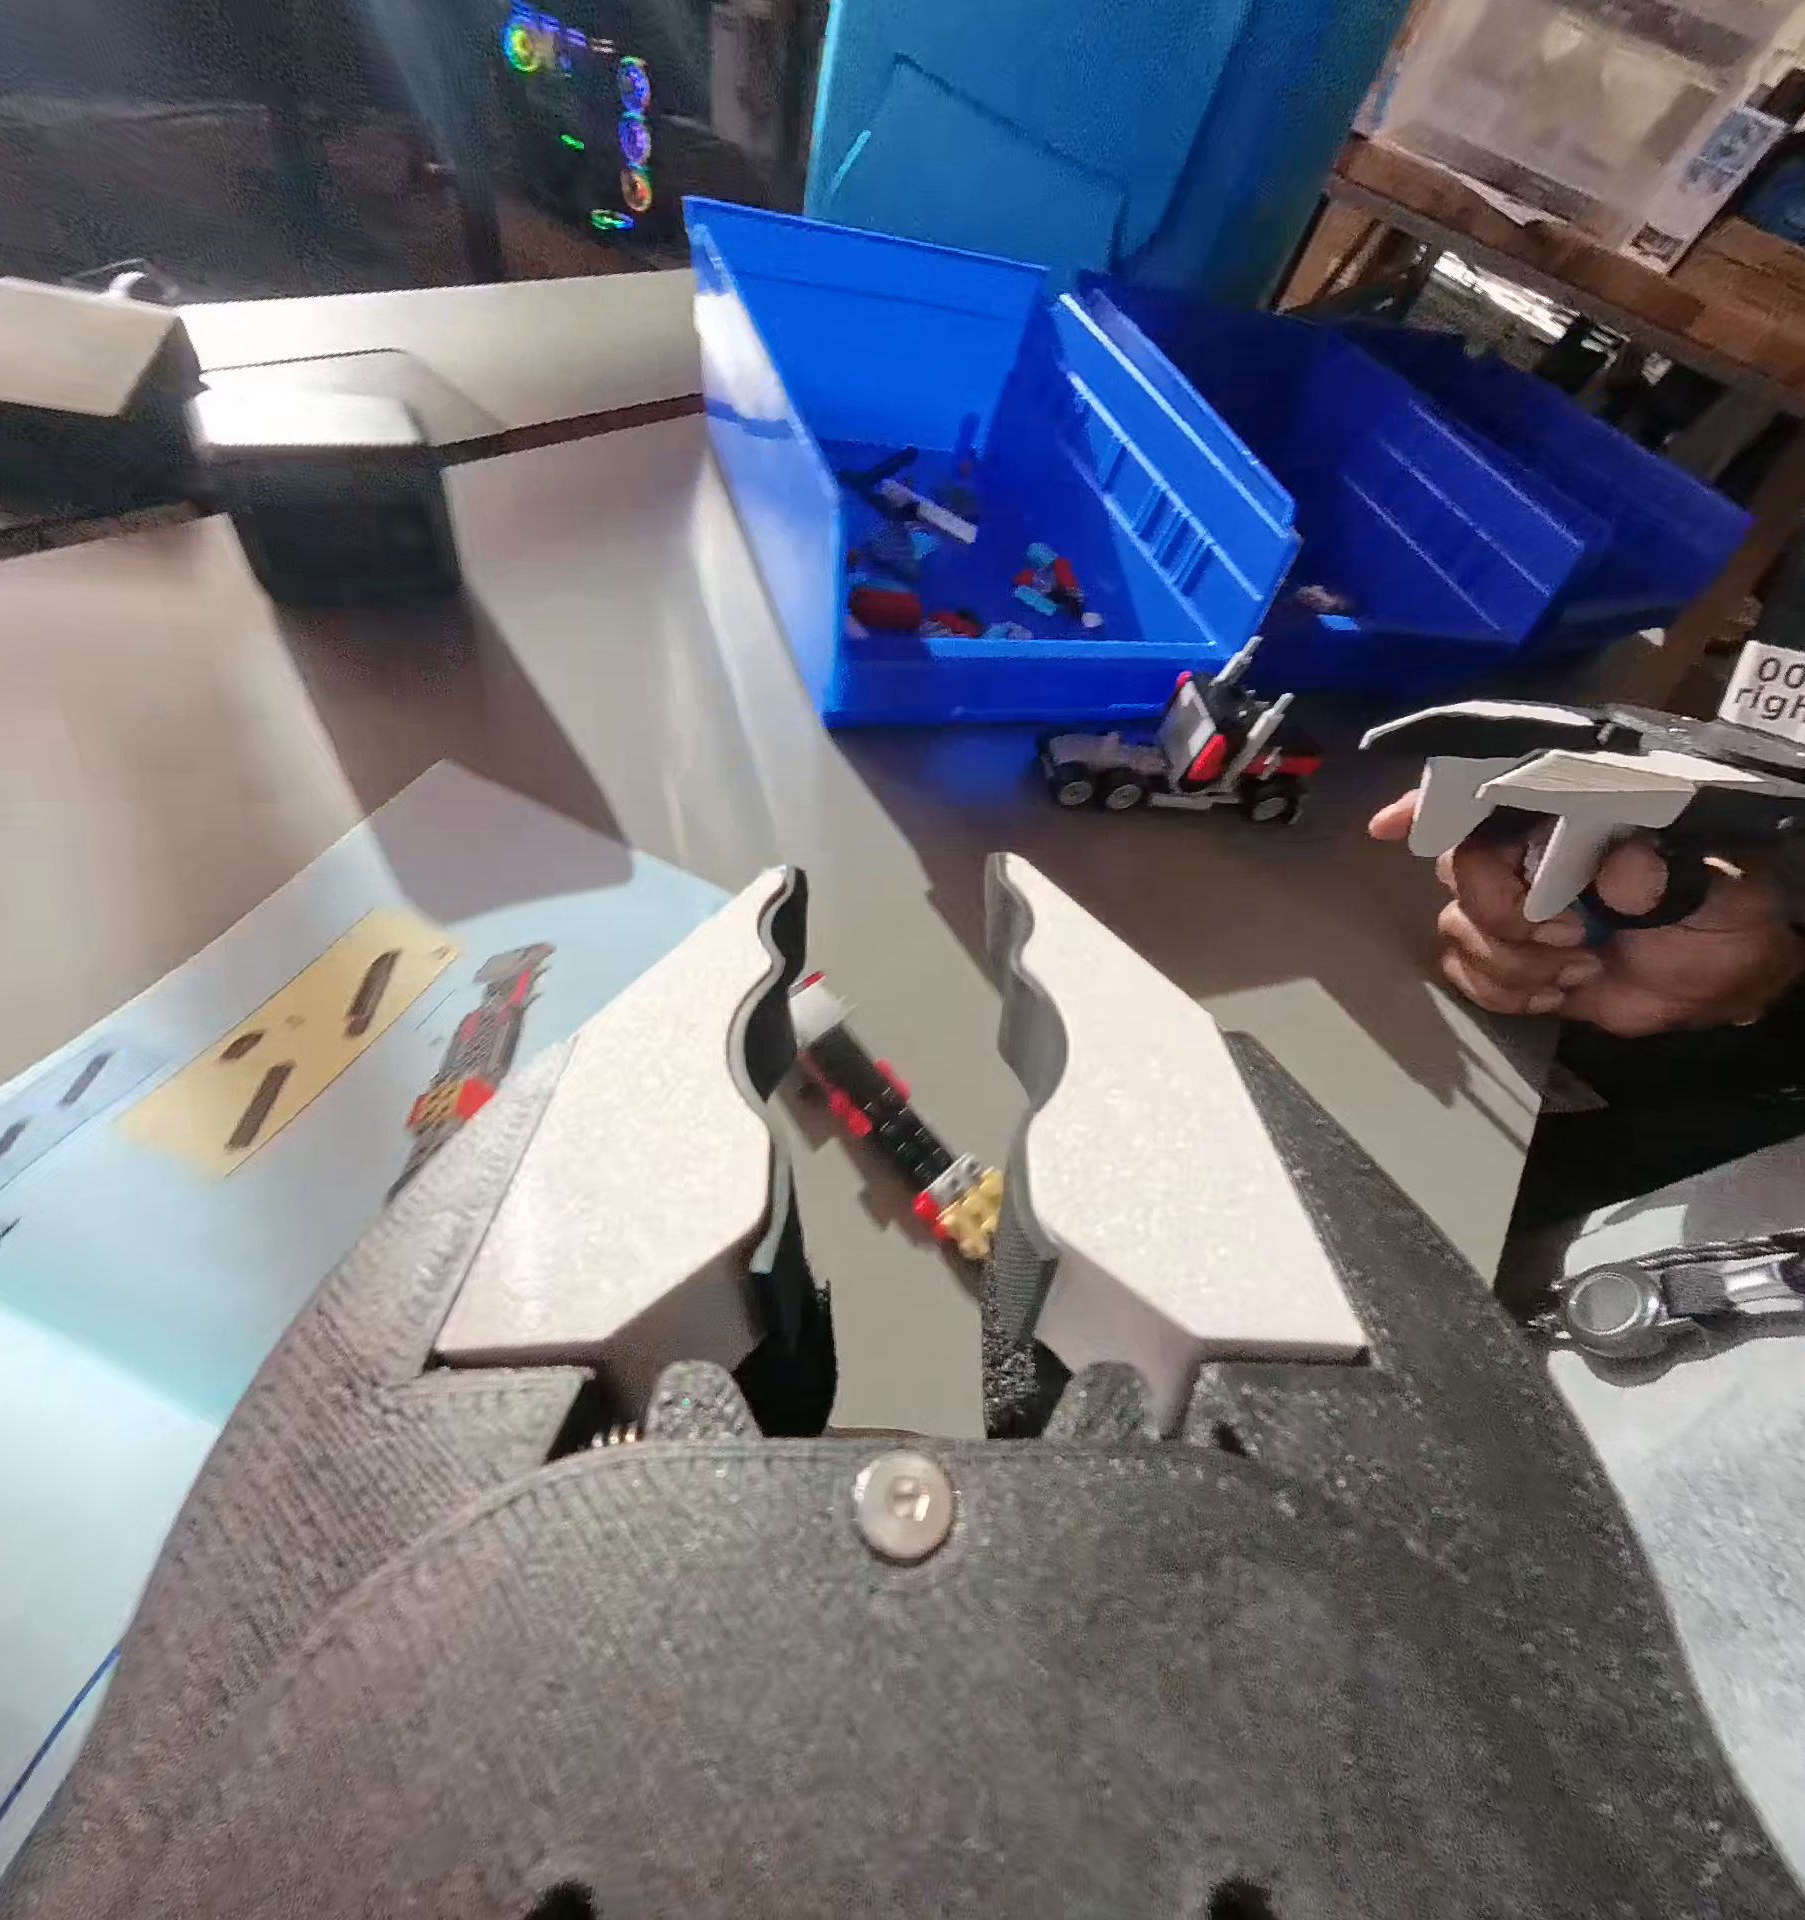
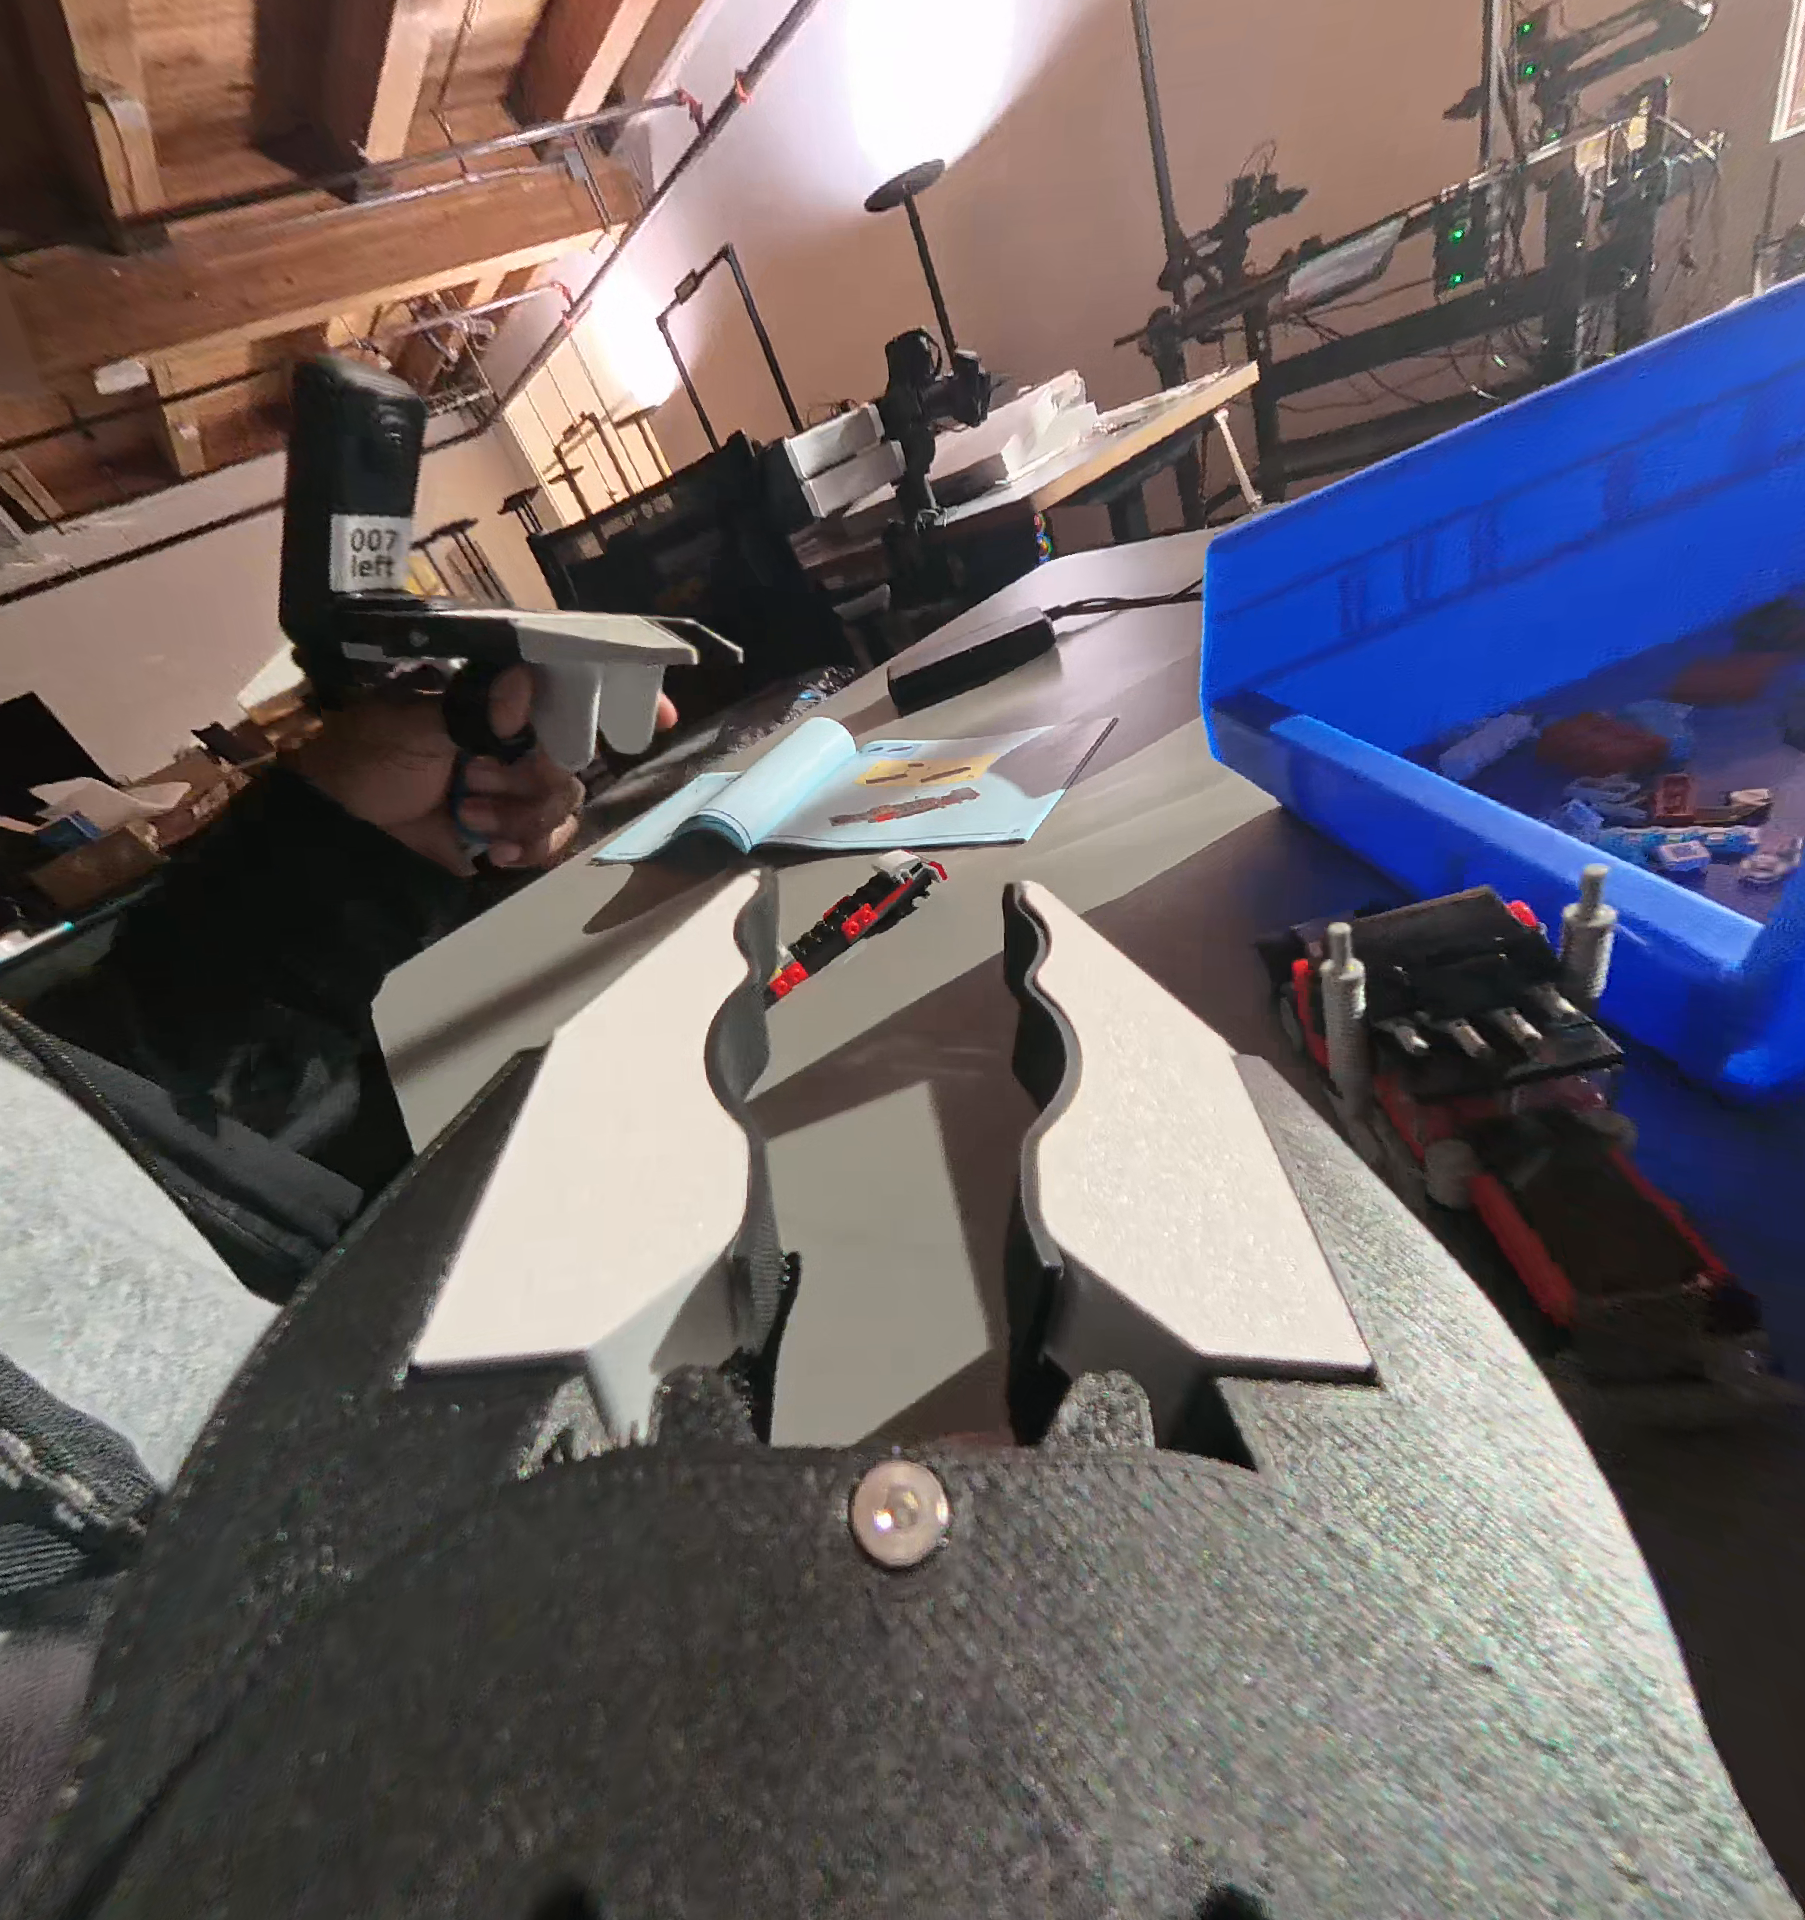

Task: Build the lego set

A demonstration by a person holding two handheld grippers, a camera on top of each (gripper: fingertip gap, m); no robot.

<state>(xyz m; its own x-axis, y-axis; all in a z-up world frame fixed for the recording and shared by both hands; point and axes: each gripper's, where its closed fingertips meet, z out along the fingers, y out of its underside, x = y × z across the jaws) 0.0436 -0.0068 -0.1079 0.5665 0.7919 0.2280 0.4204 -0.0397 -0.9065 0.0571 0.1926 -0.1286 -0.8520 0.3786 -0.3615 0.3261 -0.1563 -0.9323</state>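
Observation:
A long black and red lego assembly (image 1: 882, 1107) with a tan end lies flat on the dark table, below my open, empty left gripper (image 1: 893, 883). It also shows in the right wrist view (image 2: 856, 920), beyond my open, empty right gripper (image 2: 887, 888). A built black, red and grey lego truck (image 1: 1184, 769) stands in front of the blue bin; in the right wrist view the truck (image 2: 1449, 1049) sits close at right. The open instruction booklet (image 1: 202, 1091) lies at left and also shows in the right wrist view (image 2: 877, 795). The right gripper (image 1: 1397, 743) hovers at right.
A blue bin (image 1: 981, 675) holds several loose lego pieces (image 1: 939, 582); it shows in the right wrist view (image 2: 1500, 582) too. A second blue bin (image 1: 1449, 499) stands behind it. Black boxes (image 1: 254, 457) sit at the far left. The left gripper (image 2: 669, 649) is held above the booklet. The left gripper's tips are roughly 20 centimeters from the right gripper's.

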